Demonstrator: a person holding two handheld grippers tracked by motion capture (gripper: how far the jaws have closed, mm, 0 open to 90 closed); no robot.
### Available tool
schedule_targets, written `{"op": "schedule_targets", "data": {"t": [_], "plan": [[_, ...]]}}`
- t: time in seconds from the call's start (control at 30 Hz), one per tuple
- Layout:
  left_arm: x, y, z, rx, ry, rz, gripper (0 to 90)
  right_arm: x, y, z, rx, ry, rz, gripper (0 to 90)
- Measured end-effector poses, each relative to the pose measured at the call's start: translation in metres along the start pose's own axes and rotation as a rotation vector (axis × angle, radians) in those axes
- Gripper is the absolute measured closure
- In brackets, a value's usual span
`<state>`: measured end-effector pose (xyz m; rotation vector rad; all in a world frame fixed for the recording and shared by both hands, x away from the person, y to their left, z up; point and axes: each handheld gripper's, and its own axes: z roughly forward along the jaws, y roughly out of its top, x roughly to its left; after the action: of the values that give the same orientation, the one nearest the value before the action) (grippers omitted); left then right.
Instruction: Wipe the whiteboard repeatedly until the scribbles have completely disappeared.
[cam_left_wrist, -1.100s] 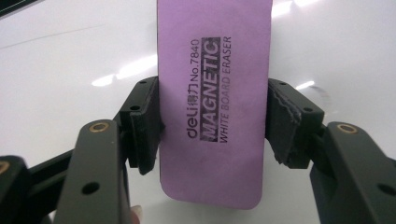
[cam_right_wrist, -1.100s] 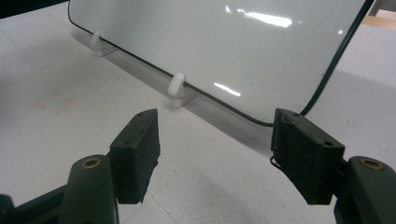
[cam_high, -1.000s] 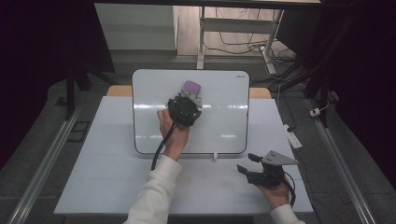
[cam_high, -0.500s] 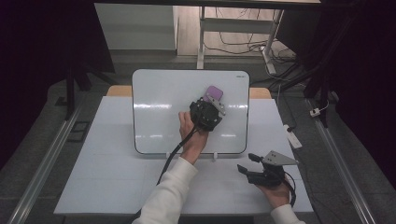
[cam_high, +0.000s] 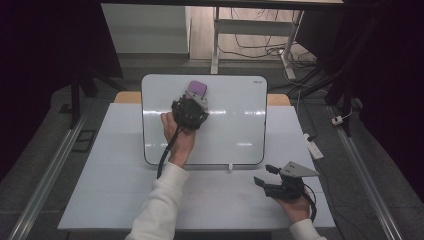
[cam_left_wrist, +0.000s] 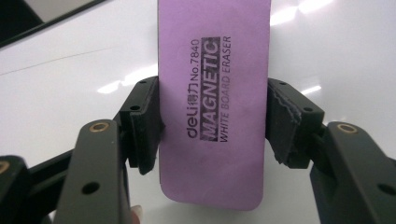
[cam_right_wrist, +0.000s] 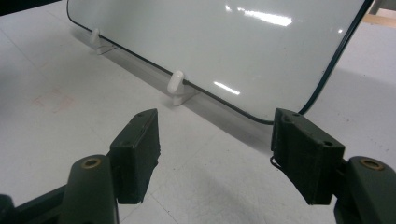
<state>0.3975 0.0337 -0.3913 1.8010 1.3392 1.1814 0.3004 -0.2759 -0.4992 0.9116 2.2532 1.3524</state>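
A purple whiteboard eraser (cam_left_wrist: 212, 93) printed "MAGNETIC WHITE BOARD ERASER" lies flat against the whiteboard (cam_high: 235, 120), clamped between the jaws of my left gripper (cam_left_wrist: 212, 126). From above, the left gripper (cam_high: 192, 102) is over the board's upper left-middle with the eraser (cam_high: 197, 88) sticking out beyond it. The board (cam_right_wrist: 224, 51) leans on small white pegs (cam_right_wrist: 175, 84). My right gripper (cam_high: 267, 177) rests on the table near the board's lower right corner. In its own view the right gripper (cam_right_wrist: 215, 144) stands open, nothing between the jaws.
The white table (cam_high: 100, 190) carries the board at its middle. A white strip-like object (cam_high: 312, 145) lies at the table's right edge. Metal rails run along both sides. Cables and a stand leg (cam_high: 216, 45) sit on the floor behind.
My left gripper swept the eraser right across the board, then back left and a little up. The right gripper has stayed put.
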Motion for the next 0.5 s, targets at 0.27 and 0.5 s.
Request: {"op": "schedule_targets", "data": {"t": [0.27,0.5], "plan": [[0.011,-0.017,-0.004,0.009,0.009,-0.015,41.2,-0.001,-0.001,-0.002,-0.002,-0.001,0.007,32.1],[0.054,-0.051,-0.009,0.047,0.05,-0.082,41.2,0.001,0.0,-0.001,0.001,-0.003,0.0,32.1]]}}
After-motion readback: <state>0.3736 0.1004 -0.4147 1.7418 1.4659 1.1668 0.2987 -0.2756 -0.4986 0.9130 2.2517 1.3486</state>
